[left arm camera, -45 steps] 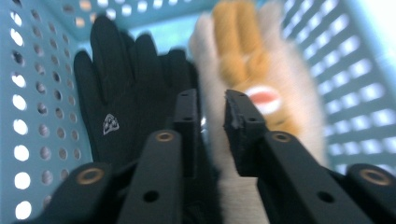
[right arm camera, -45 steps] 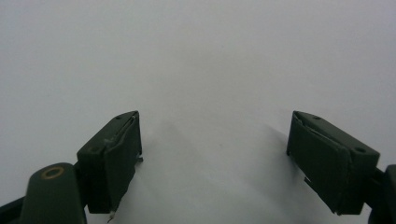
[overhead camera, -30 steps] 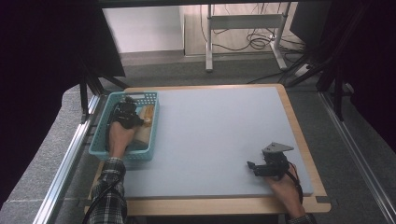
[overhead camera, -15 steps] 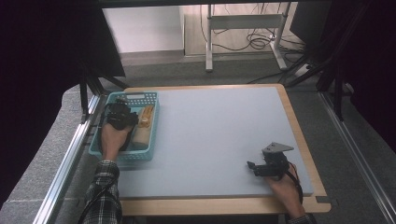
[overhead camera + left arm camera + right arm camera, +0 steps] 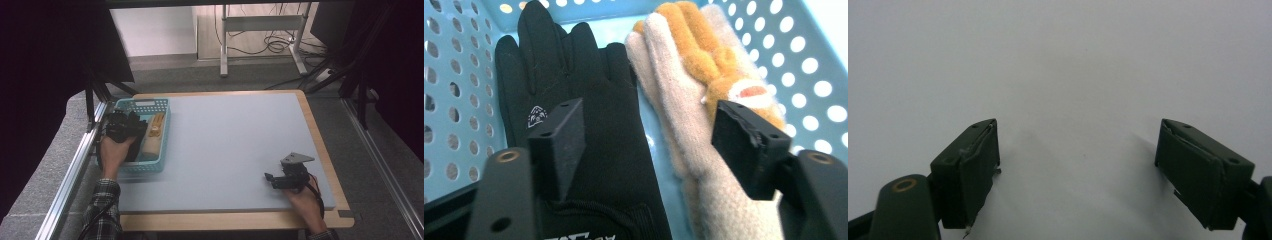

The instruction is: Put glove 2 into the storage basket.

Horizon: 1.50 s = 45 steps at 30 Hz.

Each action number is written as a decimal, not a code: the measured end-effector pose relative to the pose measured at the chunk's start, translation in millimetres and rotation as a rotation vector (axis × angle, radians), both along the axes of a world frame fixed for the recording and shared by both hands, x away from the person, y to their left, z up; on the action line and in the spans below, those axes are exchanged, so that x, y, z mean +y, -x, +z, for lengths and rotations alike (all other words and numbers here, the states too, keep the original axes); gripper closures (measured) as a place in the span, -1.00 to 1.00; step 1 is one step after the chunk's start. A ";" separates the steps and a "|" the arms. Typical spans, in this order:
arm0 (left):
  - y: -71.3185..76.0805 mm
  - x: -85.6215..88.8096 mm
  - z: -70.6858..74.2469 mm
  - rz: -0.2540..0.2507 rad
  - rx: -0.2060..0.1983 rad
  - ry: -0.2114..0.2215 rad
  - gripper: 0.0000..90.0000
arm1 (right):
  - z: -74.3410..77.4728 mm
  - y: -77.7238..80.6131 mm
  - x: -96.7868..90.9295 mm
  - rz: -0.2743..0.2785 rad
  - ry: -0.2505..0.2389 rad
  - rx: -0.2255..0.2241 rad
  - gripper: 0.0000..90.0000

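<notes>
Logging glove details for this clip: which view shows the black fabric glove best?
The left gripper view: the black fabric glove lies flat in the perforated blue plastic basket, logo visible. In the high view the left gripper mostly covers it. The right gripper view faces bare tabletop.

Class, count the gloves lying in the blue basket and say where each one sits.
2: a black glove on the left of the basket and a cream-and-orange glove beside it on the right. More could be hidden underneath.
</notes>
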<state>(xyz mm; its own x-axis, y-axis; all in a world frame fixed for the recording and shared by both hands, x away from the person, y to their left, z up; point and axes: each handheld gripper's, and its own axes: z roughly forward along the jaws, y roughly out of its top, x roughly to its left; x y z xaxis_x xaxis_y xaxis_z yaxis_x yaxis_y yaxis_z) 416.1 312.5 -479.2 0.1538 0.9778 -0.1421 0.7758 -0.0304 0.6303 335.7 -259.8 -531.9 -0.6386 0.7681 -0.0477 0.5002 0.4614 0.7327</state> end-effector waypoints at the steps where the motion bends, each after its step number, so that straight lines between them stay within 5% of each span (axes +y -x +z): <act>1: 1.1 0.5 0.3 -0.003 -0.004 0.002 -0.40 | 0.0 0.0 0.0 0.000 0.000 0.000 -0.61; 20: 28.5 -7.8 16.7 -0.091 -0.094 0.015 -0.93 | 0.0 0.0 0.1 0.000 0.000 0.000 -0.61; 45: 50.6 -57.9 27.2 -0.249 -0.176 0.005 -0.97 | 0.0 0.0 0.2 -0.001 0.000 0.000 -0.61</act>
